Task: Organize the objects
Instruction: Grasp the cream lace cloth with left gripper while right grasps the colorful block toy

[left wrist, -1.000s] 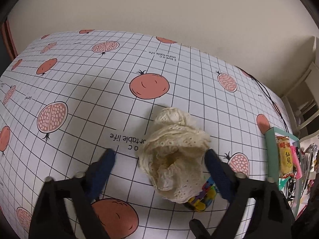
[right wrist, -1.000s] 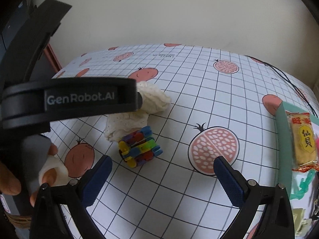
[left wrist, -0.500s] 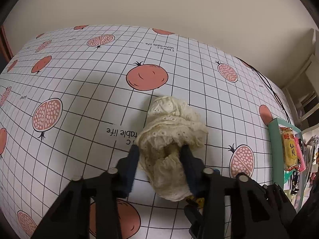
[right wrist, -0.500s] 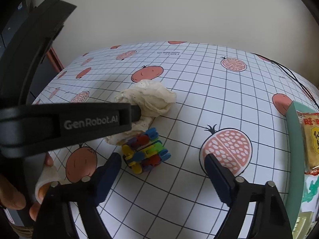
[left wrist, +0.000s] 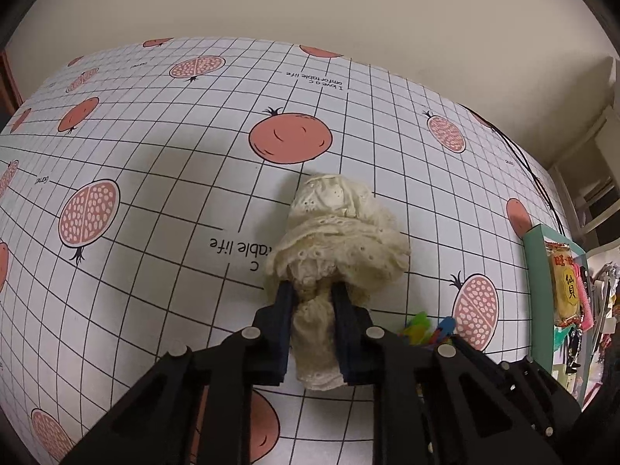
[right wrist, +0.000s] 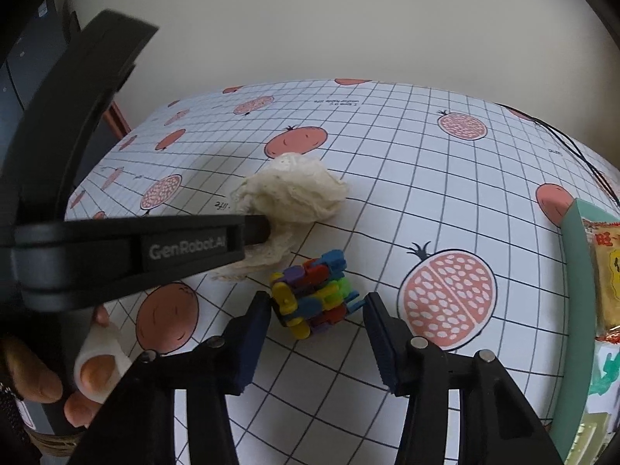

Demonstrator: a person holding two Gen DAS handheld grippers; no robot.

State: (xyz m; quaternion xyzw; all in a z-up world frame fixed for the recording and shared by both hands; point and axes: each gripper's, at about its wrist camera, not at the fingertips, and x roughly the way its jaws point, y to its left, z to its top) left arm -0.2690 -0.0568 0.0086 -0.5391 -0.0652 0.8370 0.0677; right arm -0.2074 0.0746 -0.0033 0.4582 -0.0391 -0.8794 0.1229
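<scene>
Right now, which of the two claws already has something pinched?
The left gripper: it squeezes the cream lace cloth. The right gripper only straddles the colourful block toy, closing in.

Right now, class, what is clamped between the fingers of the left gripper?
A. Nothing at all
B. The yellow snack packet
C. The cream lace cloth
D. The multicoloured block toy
C: the left gripper pinches the cream lace cloth on both sides, its jaws having just been closing.
</scene>
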